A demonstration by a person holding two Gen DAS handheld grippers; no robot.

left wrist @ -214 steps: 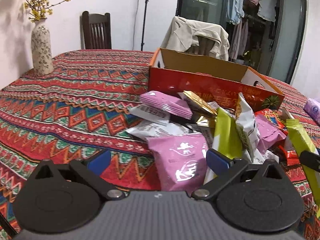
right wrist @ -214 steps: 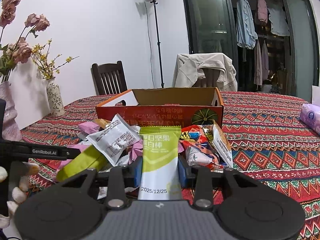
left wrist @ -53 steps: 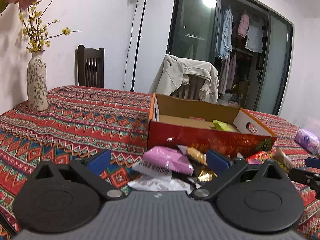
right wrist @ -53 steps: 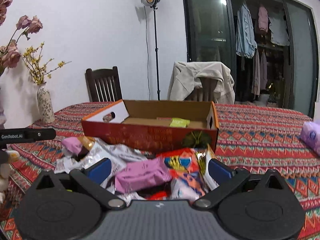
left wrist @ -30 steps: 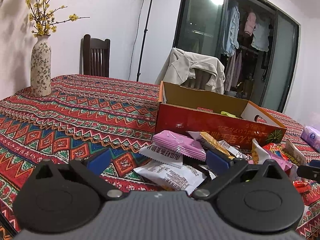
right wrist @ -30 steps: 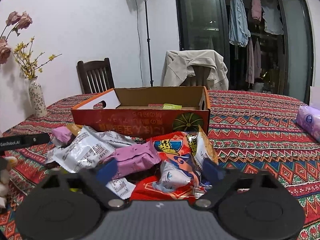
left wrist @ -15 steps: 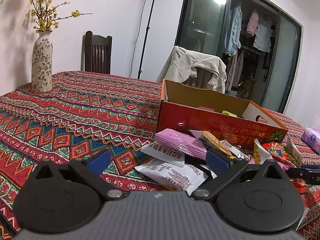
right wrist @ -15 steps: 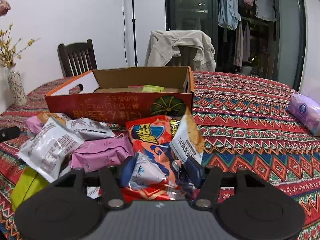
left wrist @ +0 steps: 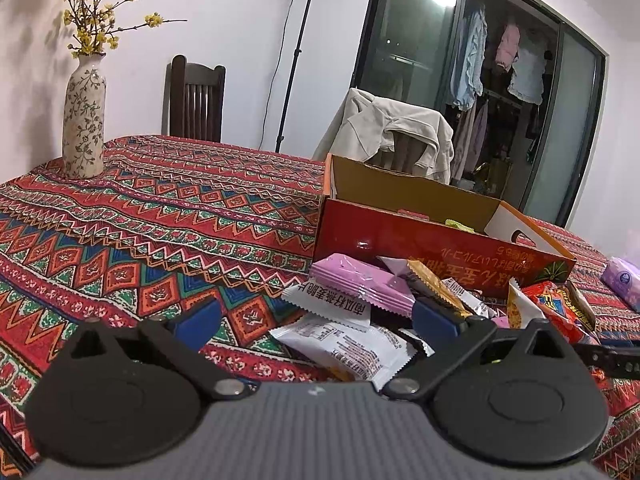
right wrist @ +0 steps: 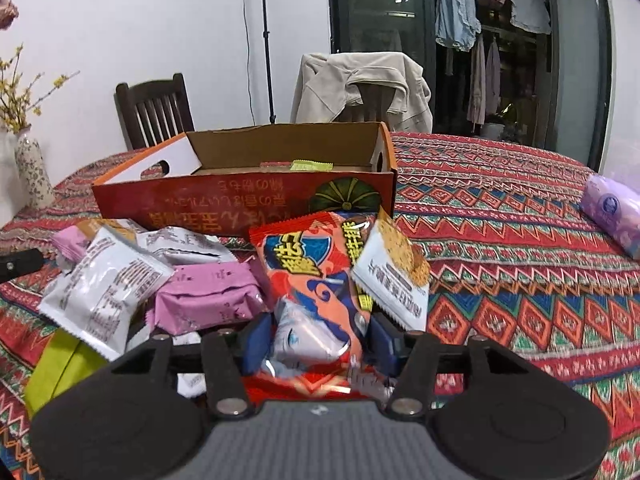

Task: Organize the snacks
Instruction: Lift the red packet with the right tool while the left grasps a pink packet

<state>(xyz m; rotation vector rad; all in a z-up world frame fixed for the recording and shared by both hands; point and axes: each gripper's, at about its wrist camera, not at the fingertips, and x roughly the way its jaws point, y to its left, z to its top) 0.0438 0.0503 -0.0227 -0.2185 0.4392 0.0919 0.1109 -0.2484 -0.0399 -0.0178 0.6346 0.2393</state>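
1. Snacks (right wrist: 208, 292) lay heaped on the desk (right wrist: 520, 264), against the front wall of an open cardboard box (right wrist: 248, 200).
2. Right gripper (right wrist: 316, 340) pinched the red-orange snack packet (right wrist: 312, 276) at the heap's near side.
3. Left gripper (left wrist: 316, 320) was spread wide, holding nothing, low over a white packet (left wrist: 344, 340) and a pink packet (left wrist: 360, 280).
4. A green packet (right wrist: 310, 166) lay inside the box.

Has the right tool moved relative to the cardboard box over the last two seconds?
Yes. The right tool has come down and forward toward the cardboard box and closed on the red snack packet lying before it.
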